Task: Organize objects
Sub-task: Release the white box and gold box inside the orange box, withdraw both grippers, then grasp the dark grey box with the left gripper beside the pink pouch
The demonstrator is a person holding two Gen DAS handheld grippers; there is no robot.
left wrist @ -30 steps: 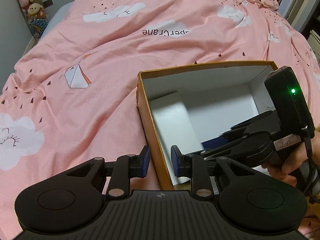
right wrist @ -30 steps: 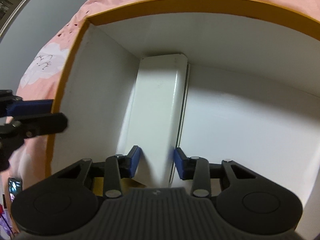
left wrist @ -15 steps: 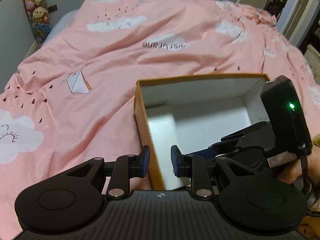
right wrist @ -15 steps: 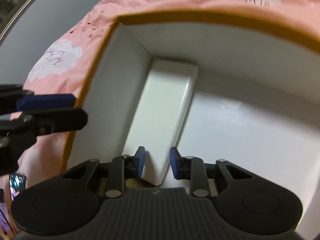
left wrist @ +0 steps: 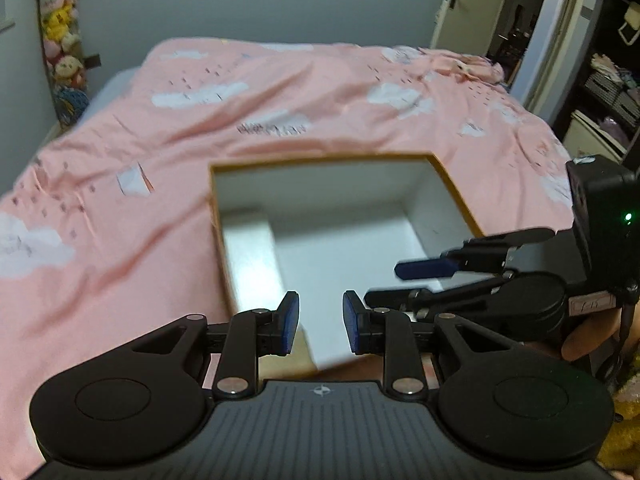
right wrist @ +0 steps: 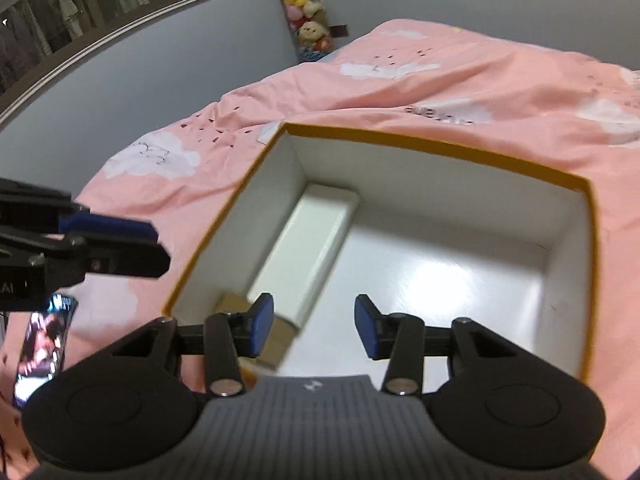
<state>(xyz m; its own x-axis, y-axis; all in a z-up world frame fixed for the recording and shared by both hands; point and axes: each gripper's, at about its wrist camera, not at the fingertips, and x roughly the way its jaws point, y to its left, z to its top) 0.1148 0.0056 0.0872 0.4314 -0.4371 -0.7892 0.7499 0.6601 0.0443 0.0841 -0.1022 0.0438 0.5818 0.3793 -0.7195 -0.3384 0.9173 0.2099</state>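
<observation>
While both tools hang above the bed, one open box (right wrist: 400, 148) with an orange rim and white walls sits on the pink bedspread (left wrist: 120, 208), near the middle of each view. Inside it lie two things: one long white case (right wrist: 312, 248) along the wall at 9 o'clock, and one small brown cardboard box (right wrist: 276, 340) at the case's near end, toward 7 o'clock in the right wrist view.

The right tool (right wrist: 314, 326) hovers over the near part of the box with nothing between its blue pads (right wrist: 262, 328); its jaws have just been opening and stand moderately wide. The left tool (left wrist: 316, 322) hangs over the box's near wall, its pads (left wrist: 289, 322) set narrowly with a small gap and nothing between them. From the left wrist view the right tool reaches in from 3 o'clock, a hand (left wrist: 584, 340) behind it.

One phone (right wrist: 44, 348) with a lit screen lies on the bedspread at 8 o'clock in the right wrist view, outside the box. One hanging column of plush toys (left wrist: 60, 52) stands against the wall at 10 o'clock, and one door (left wrist: 460, 4) shows at 1 o'clock.
</observation>
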